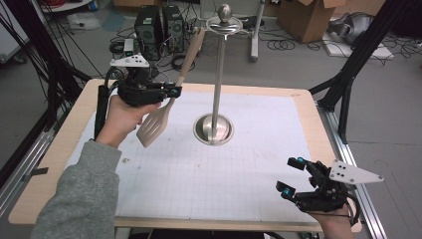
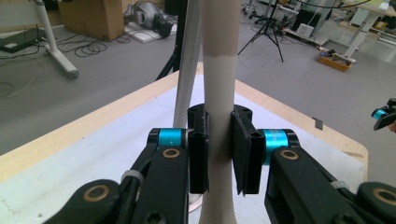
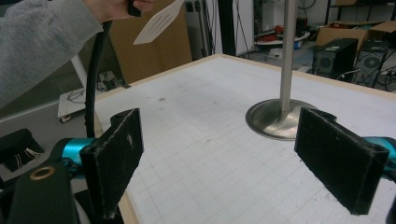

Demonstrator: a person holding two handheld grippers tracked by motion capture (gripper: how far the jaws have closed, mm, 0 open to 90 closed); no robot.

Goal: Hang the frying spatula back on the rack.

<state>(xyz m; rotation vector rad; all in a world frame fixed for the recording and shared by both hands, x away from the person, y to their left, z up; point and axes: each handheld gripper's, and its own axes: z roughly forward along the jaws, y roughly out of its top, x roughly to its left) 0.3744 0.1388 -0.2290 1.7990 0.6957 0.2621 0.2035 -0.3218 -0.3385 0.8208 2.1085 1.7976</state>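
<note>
High view showed the left gripper [image 1: 169, 92] clamped on the handle of a beige slotted spatula [image 1: 155, 124], held above the far-left part of the surface [image 1: 59, 149]. Its blade hung low toward the person, and its handle slanted up toward the top of a metal stand [image 1: 217, 74] whose round base sat mid-surface. Left gripper view had both pads pressed against the handle, the stand's pole just behind. The right gripper [image 1: 292, 175] rested at the near-right corner, jaws wide apart with nothing between them.
</note>
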